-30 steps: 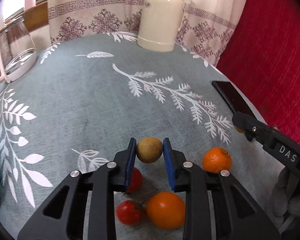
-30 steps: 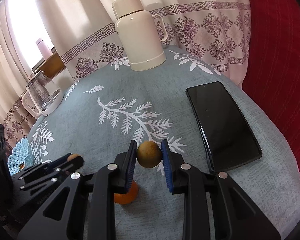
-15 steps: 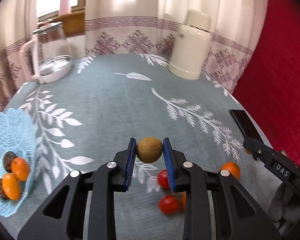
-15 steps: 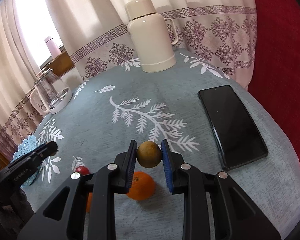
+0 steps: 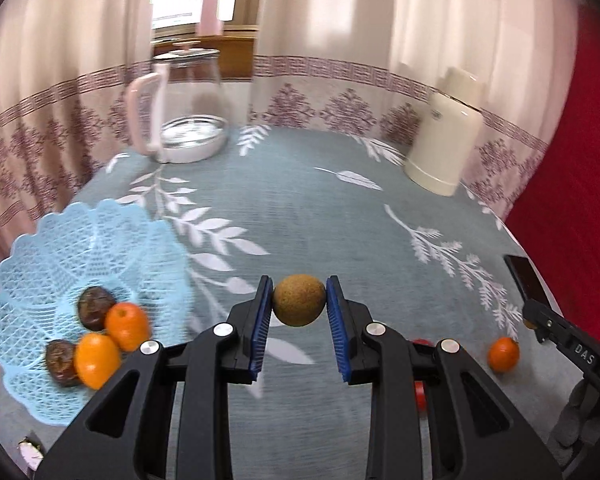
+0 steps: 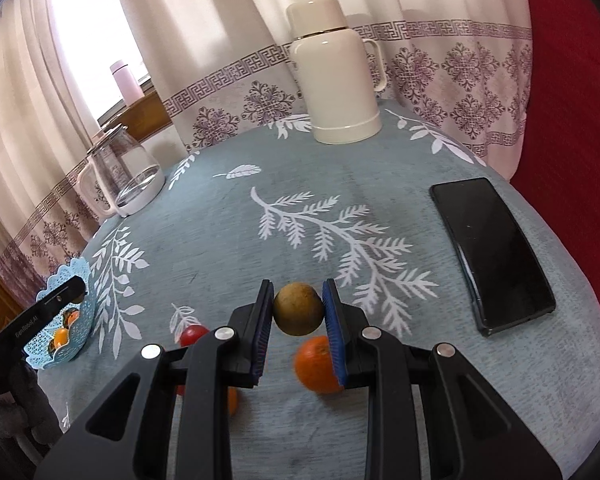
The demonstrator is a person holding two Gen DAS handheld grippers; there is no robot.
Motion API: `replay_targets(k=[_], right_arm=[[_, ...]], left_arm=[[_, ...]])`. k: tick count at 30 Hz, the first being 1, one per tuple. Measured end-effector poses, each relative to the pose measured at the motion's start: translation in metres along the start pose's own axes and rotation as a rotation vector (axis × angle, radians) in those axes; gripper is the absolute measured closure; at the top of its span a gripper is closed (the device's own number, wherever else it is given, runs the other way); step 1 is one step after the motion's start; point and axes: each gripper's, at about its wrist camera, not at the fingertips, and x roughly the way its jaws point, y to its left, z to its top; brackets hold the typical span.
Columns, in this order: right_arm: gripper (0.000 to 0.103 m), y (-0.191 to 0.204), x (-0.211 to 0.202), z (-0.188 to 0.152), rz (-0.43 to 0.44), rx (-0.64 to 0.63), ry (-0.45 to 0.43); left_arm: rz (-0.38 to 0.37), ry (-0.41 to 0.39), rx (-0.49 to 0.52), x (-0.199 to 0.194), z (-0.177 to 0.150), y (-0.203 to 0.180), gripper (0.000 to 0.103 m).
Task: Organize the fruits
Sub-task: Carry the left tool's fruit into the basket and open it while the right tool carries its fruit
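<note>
We work over a round desk (image 6: 380, 168) under a grey-blue leaf-print cloth, with a cream flask (image 6: 336, 76) and a glass jug (image 5: 188, 108) at its far side and a black phone (image 6: 492, 252) near the right edge. Left of us sits the pale blue mesh basket (image 5: 100, 236), already holding two oranges and two dark brown fruits.

Our left tongs (image 5: 299, 306) are clenched on a round brown fruit (image 5: 299, 300), carried clear above the cloth. The basket lies down and to the left of that fruit, near but not yet under it, so we judge the coming move to be a swing leftward before letting go. The left hand is plainly the nearer to the basket.

Our right tongs (image 6: 298, 309) grasp a second brown fruit (image 6: 298, 309), well apart from the basket across the desk. Below them a loose orange (image 6: 314, 364) and a small red fruit (image 6: 192, 334) wait on the cloth.
</note>
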Motion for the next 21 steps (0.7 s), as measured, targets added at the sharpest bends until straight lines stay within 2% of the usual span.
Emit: replay_targets(k=[9, 21], right_arm=[[0.077, 0.022, 0.0, -0.002, 0.022, -0.036, 0.005], [0.077, 0.054, -0.001, -0.005, 0.045, -0.084, 0.011]], left_arm=[[0.095, -0.032, -0.084, -0.015, 0.001, 0.055, 0.075], [0.181, -0.047, -0.179, -0.031, -0.009, 0.116, 0.075]])
